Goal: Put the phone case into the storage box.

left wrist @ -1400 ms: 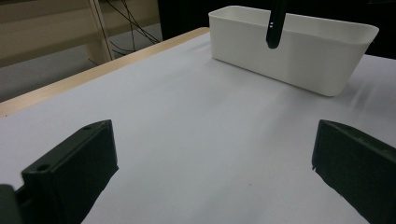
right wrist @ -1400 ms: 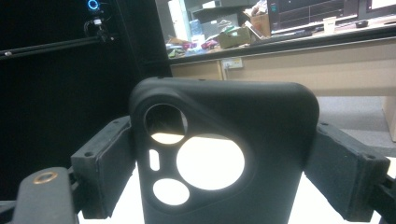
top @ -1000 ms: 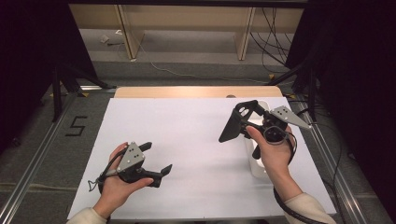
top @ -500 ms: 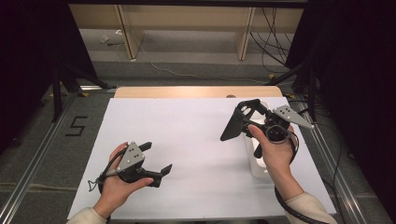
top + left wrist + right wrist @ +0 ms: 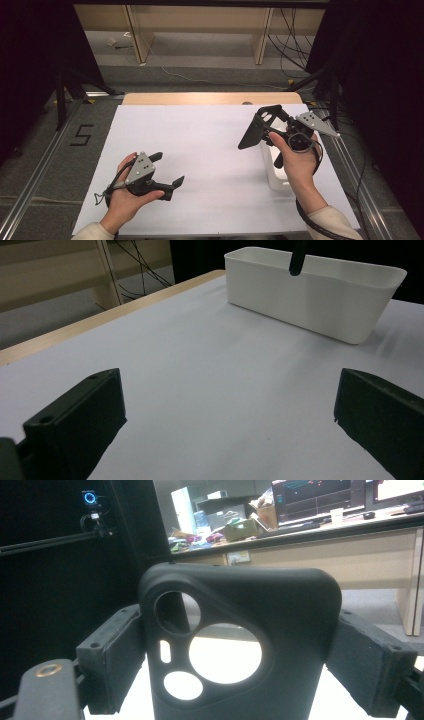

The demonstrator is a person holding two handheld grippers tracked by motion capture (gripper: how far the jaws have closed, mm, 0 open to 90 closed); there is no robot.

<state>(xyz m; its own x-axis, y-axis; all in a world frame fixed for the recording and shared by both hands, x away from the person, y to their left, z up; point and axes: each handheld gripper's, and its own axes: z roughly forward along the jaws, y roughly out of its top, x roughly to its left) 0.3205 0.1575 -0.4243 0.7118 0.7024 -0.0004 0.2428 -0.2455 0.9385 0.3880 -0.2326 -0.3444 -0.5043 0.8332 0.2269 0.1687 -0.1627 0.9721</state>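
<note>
Left tongs [image 5: 170,172] resting low at lower left of the high view, gaping wide with nothing between, lying just over the white counter [image 5: 200,145]. Moving rightward: right tongs [image 5: 262,127] at centre right, raised off the counter, pinching a black phone case [image 5: 256,131] by its two long edges, jaws spread about as wide as the case. Sitting beneath that hand, at lower right, a white bin [image 5: 272,172]; seen again at upper right of the left gripper view [image 5: 320,295], oblong and open-topped.

Judging the step as carrying the case to the bin: keeping the squeeze even on both edges, holding the case level with the bin's long side, lowering until well inside the rim before letting go, avoiding any knock on the wall.

Looking at the case in the right gripper view [image 5: 280,645]: matte, dark, rounded corners, thin and likely flexible; one ring-shaped opening, one large round hole, one small round hole and a narrow slot clustered at its upper left.
</note>
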